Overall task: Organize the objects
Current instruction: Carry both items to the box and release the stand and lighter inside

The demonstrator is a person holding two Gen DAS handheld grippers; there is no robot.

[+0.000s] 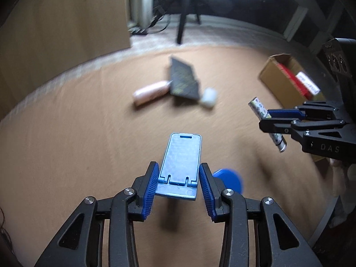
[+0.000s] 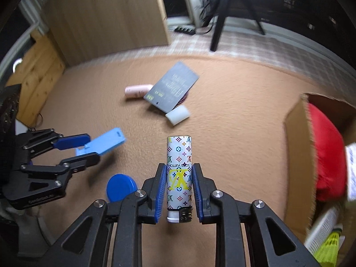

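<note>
My left gripper is shut on a light blue folding phone stand and holds it above the tan carpet. My right gripper is shut on a white lighter with a coloured monogram pattern, its tip pointing away from me. In the left wrist view the right gripper hangs at the right with the lighter crosswise in it. The right wrist view shows the left gripper at the left with the phone stand.
On the carpet lie a pink tube, a dark flat pack, a small white piece and a blue round lid. An open cardboard box at the right holds a red item. Wooden furniture and a tripod stand behind.
</note>
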